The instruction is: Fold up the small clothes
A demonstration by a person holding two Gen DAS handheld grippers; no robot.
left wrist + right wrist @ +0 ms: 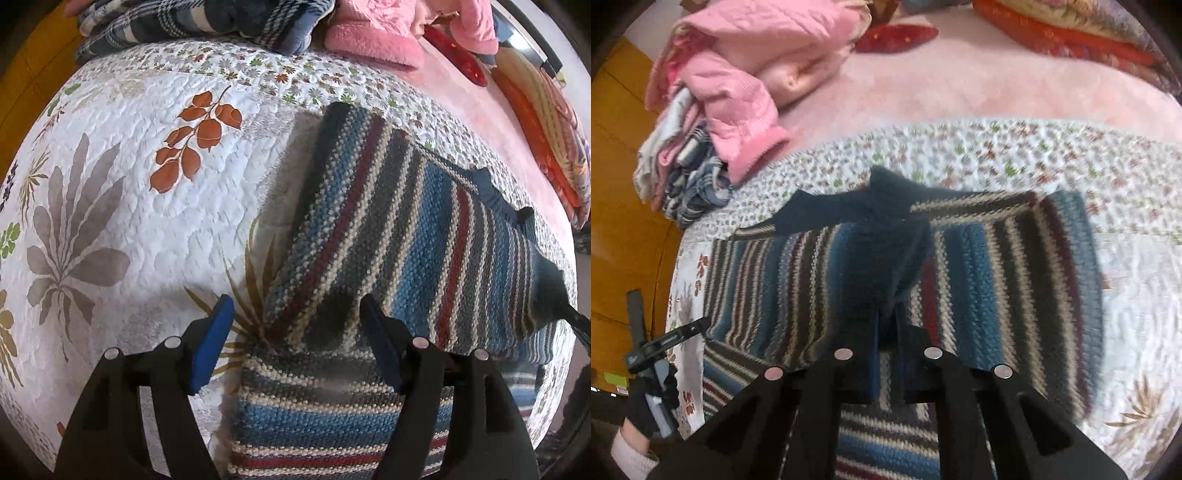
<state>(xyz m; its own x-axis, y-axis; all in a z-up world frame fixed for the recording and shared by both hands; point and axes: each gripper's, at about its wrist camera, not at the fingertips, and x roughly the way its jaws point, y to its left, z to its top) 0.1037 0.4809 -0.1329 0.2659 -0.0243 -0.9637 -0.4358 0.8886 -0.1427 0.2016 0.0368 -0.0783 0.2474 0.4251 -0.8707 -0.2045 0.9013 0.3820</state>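
Left wrist view: one striped sweater (388, 229), left gripper (297, 321) jaws wide, empty; right gripper (886, 325) pinches its sleeve (882, 258).

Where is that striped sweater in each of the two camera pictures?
Left wrist view: the striped sweater fills the centre and lower right, on the quilt.
Right wrist view: the sweater spans the middle; the right gripper pinches its dark cuff.
Shared landmark: the pink garment at the top.
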